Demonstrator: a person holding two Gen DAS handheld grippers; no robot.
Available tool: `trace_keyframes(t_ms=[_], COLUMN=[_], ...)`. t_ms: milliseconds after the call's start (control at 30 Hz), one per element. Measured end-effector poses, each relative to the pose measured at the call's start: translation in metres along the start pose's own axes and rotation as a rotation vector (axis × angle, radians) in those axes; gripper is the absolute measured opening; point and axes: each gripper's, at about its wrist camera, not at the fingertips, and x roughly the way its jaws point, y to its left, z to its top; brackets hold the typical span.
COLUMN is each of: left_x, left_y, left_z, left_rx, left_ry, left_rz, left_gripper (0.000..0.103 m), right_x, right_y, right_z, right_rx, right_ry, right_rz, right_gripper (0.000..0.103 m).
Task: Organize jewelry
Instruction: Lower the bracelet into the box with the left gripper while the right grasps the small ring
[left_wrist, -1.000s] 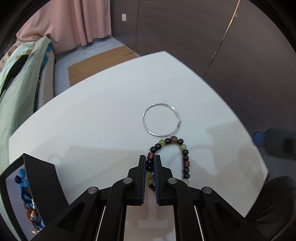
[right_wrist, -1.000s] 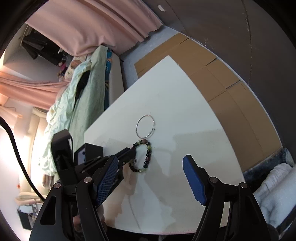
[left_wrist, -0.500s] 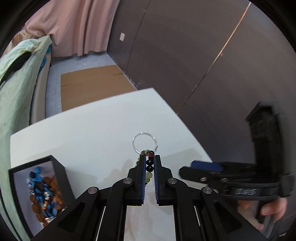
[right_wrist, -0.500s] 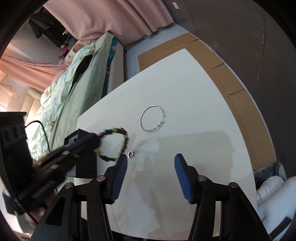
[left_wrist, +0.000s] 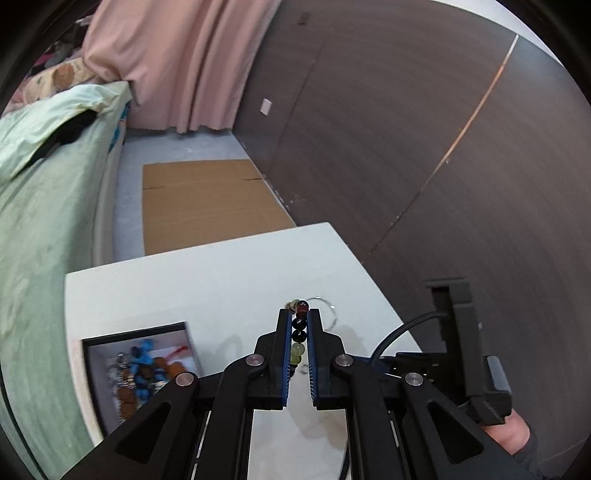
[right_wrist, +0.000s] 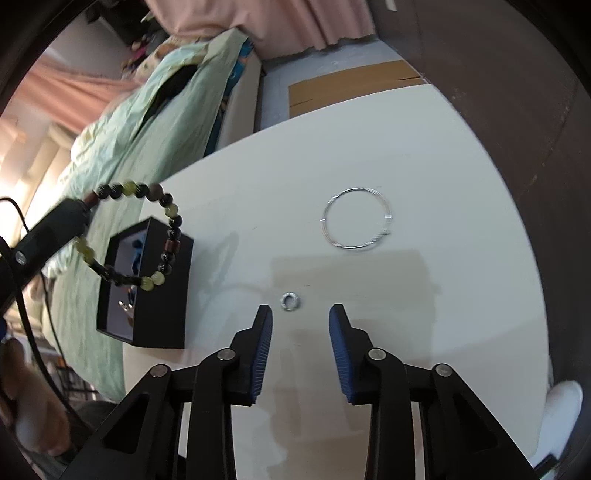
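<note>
The left gripper (left_wrist: 299, 328) is clamped on a bracelet (right_wrist: 162, 236) of glossy round black and translucent yellow-green beads with a few reddish-brown barrel beads, hanging in the air above the open black box (right_wrist: 147, 288) that holds blue and brown beads. The right gripper (right_wrist: 301, 321) has just been closing with nothing between its ribbed blue pads, poised over a small silver ring (right_wrist: 291, 301) on the smooth white table (right_wrist: 443, 332). Beyond lies a thin silver wire hoop (right_wrist: 356, 218). No writing is legible.
</note>
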Motion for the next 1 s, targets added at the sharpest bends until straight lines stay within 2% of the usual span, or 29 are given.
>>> trace_keyframes(t_ms=[467,500,600,633,700,800,1000], left_x=[-0.042,-0.044,-0.045,-0.044,-0.043,-0.038,-0.039], left_y=[0.05,0.052,0.058,0.06,0.062,0.068,0.077], left_z=[-0.01,-0.011,-0.013,-0.014,-0.014,-0.016,-0.019], left_rx=[-0.077,-0.08,-0.087,-0.09,-0.096,-0.113,-0.122], left_ry=[-0.052,-0.052,-0.05,-0.048,-0.039,-0.01,0.016], left_rz=[0.04,0.043,0.055,0.059,0.064,0.079,0.11], left_gripper=[0.008,0.008,0.008,0.008,0.008,0.008,0.009], right_x=[0.021,0.023,0.026,0.026,0.024,0.016,-0.017], right_y=[0.03,0.031,0.041,0.044,0.044,0.04,0.039], right_z=[0.005,0.004,0.002,0.001,0.0,0.001,0.006], right_rx=[-0.107,-0.115,-0.166,-0.174,-0.168,-0.126,-0.07], right_ry=[0.017,0.019,0.009,0.008,0.011,0.009,-0.079], right_rz=[-0.18,-0.196,-0.276,-0.287,-0.276,-0.212,-0.083], right_gripper=[0.029,0.028,0.015,0.015,0.015,0.014,0.014])
